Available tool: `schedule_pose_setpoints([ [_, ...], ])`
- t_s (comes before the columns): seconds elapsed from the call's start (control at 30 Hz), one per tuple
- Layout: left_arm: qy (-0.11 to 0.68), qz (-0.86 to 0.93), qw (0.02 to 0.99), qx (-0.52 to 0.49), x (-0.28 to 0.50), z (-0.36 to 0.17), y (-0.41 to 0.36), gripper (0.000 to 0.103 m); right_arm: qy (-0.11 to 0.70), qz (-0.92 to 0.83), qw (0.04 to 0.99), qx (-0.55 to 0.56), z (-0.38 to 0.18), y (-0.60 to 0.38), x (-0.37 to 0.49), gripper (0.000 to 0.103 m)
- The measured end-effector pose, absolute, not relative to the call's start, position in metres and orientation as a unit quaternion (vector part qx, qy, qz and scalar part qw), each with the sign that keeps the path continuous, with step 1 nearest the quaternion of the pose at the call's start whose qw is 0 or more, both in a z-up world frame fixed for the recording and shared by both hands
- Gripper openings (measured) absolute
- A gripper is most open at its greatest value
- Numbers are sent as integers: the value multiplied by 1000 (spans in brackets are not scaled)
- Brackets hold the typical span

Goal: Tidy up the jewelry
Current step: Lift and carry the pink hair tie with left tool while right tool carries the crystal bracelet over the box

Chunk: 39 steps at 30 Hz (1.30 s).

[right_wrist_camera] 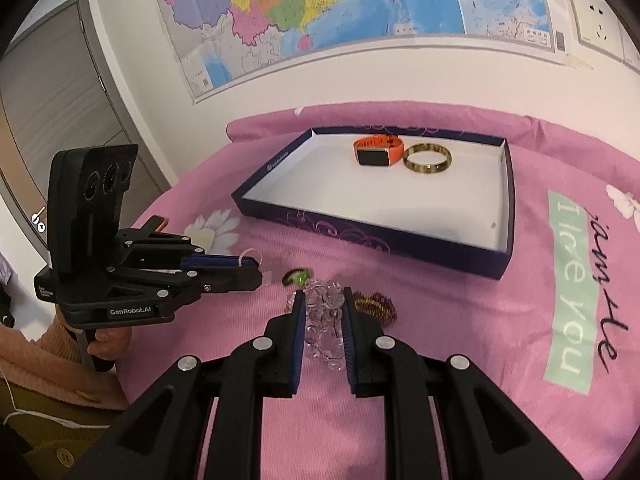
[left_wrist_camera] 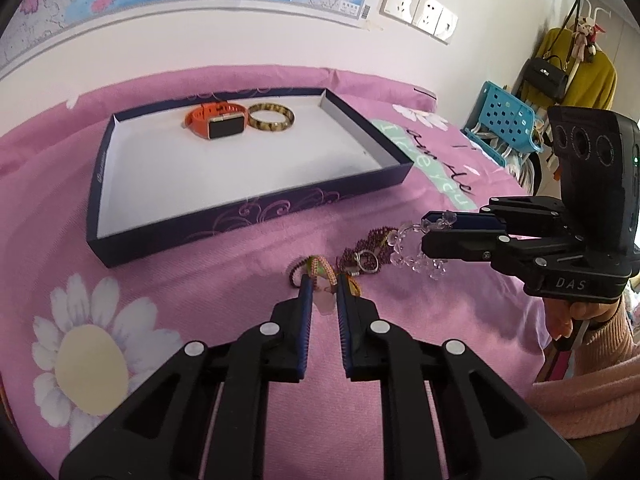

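Observation:
A dark blue tray [left_wrist_camera: 256,216] [right_wrist_camera: 400,236] with a white floor lies on the pink bedspread. In it sit an orange smartwatch [left_wrist_camera: 218,120] [right_wrist_camera: 378,152] and a gold bangle [left_wrist_camera: 272,119] [right_wrist_camera: 427,159]. My left gripper [left_wrist_camera: 323,280] [right_wrist_camera: 258,268] is closed on a green and pink braided bracelet [left_wrist_camera: 320,266]. My right gripper [right_wrist_camera: 324,296] [left_wrist_camera: 428,226] is shut on a clear crystal bead bracelet [right_wrist_camera: 325,320] [left_wrist_camera: 416,254]. A dark red beaded bracelet [left_wrist_camera: 372,246] [right_wrist_camera: 376,304] with a small silver ring [left_wrist_camera: 368,261] lies between the grippers.
The pink bedspread [left_wrist_camera: 240,312] has daisy prints and a green text strip [right_wrist_camera: 568,288]. A wall map [right_wrist_camera: 320,12] hangs behind. A blue plastic basket [left_wrist_camera: 504,120] and hanging bags stand at the right. A door [right_wrist_camera: 48,120] is at the left.

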<state>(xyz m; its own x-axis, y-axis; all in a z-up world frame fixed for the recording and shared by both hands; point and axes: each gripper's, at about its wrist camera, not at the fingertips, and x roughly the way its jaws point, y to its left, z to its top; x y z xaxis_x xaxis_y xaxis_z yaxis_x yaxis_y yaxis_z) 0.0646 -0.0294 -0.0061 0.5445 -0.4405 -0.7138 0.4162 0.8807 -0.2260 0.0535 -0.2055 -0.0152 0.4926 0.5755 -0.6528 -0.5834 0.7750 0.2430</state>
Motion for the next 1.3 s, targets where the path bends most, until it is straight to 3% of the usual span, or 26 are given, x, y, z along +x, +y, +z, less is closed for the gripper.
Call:
schedule_pose_setpoints([
  [1.3, 377, -211, 902, -17, 101, 25, -16, 13, 338, 323, 884, -21, 18, -197, 109, 15],
])
